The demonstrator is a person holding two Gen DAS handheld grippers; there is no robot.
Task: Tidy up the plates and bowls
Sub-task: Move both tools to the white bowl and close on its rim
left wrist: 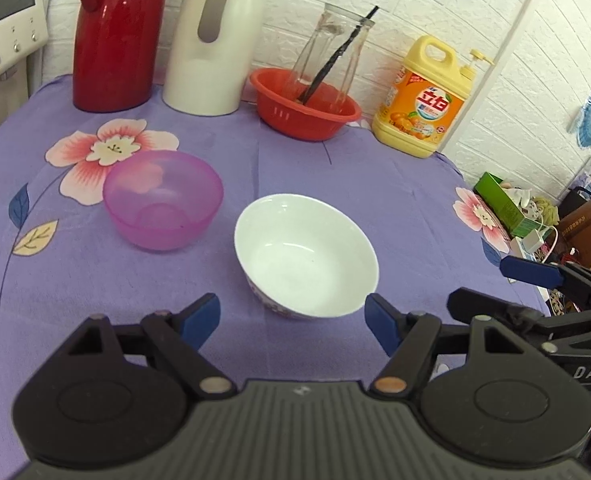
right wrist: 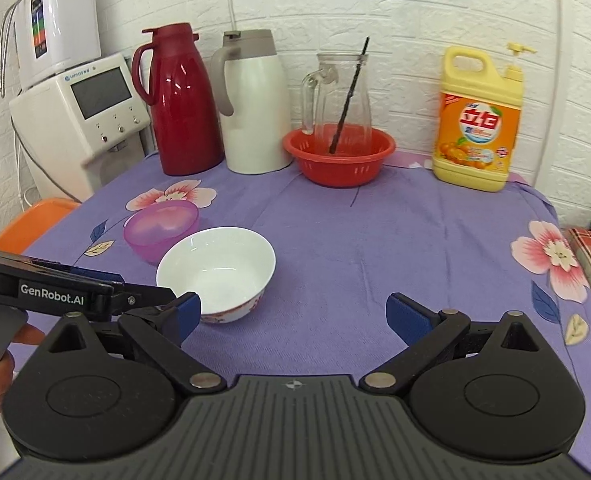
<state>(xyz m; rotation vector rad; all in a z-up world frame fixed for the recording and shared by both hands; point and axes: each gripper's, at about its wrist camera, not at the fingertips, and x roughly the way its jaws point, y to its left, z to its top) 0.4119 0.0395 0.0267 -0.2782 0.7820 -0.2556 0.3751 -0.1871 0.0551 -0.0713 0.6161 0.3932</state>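
A white bowl [left wrist: 307, 256] [right wrist: 215, 268] with a flowered outside stands upright on the purple flowered tablecloth [left wrist: 335, 176]. Just behind it to the left sits a translucent pink bowl [left wrist: 162, 199] [right wrist: 161, 226], apart from it in the left wrist view. My left gripper [left wrist: 293, 320] is open right in front of the white bowl, nothing between its blue pads. My right gripper [right wrist: 293, 314] is open too, with the white bowl just ahead of its left finger [right wrist: 187, 312]. The right gripper's fingers [left wrist: 531, 272] show at the left wrist view's right edge.
Along the back wall stand a red jug [right wrist: 179, 100], a white jug [right wrist: 251, 104], a red basket [right wrist: 339, 156] holding a glass pitcher [right wrist: 339, 96] with a black straw, and a yellow detergent bottle [right wrist: 479, 120]. A water dispenser [right wrist: 83, 120] is left of the table.
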